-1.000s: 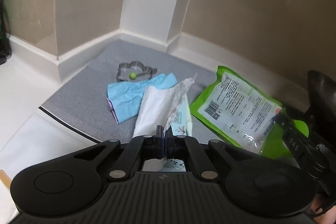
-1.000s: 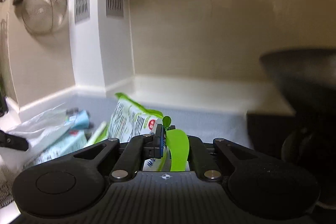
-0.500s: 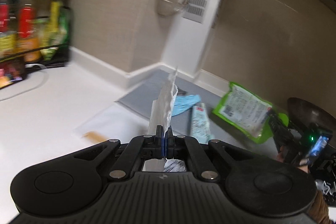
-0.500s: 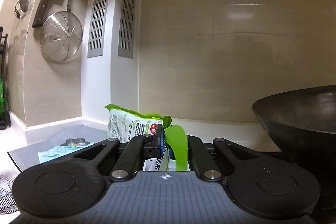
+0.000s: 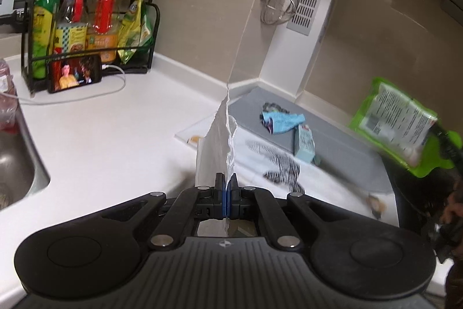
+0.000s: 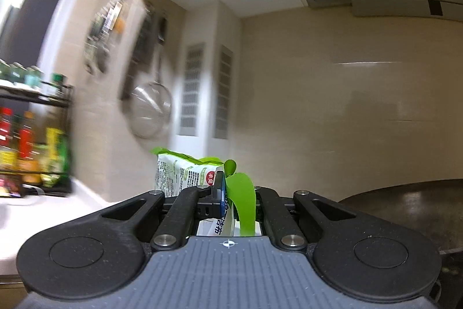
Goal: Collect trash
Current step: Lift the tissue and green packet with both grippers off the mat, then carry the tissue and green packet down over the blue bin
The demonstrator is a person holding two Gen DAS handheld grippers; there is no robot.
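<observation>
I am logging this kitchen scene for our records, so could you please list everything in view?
white wrapper: 1, white, clamped in the left tongs
green packet: 1, green and white, clamped in the right tongs
blue wrapper: 1, light blue, on the grey mat
small carton: 1, pale teal, on the mat's near edge
grey mat: 1, grey, in the counter corner
bottle rack: 1, black, on the counter at left
phone: 1, screen lit, leaning on the rack
strainer: 1, metal, hanging on the wall
sink: 1, steel, far left
wok: 1, dark, at right
left tongs: shut
right tongs: shut
</observation>
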